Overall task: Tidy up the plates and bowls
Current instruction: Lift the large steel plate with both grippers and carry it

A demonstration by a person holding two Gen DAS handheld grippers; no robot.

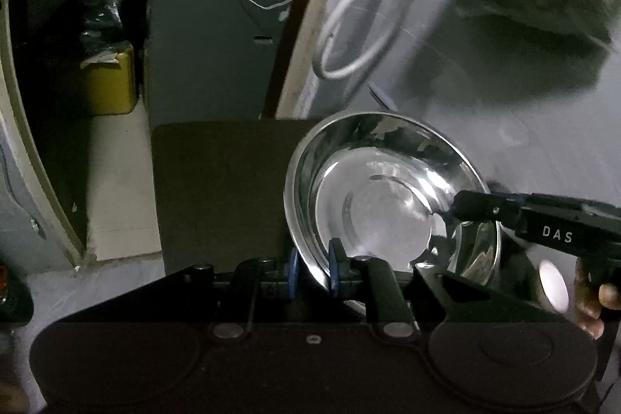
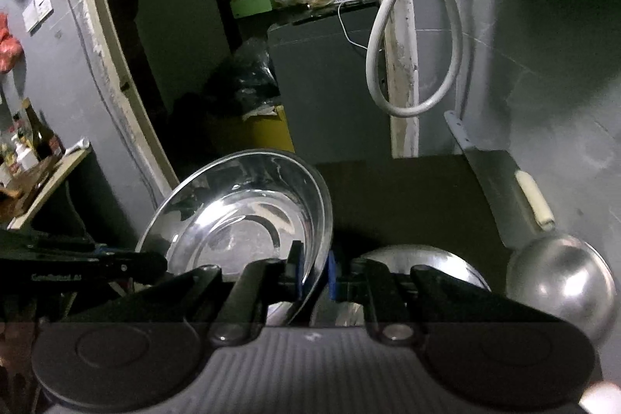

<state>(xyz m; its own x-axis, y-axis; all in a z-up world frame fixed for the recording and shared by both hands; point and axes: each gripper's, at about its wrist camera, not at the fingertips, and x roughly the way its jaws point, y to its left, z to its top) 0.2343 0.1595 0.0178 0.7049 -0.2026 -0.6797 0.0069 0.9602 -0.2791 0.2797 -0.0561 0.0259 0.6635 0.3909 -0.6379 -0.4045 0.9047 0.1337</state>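
Both claws are gripping one steel bowl (image 1: 388, 196) by opposite sides of its rim: the left claw (image 1: 314, 268) is pinching the near edge between its blue pads, and the right claw (image 2: 313, 278) is clamping the other side, so the bowl is hanging tilted, clear of the dark bench (image 2: 407, 196). This looks like the carry step. Next it needs a level, matched move to a stack, perhaps the dishes (image 2: 427, 266) below. Both claws are angling downward.
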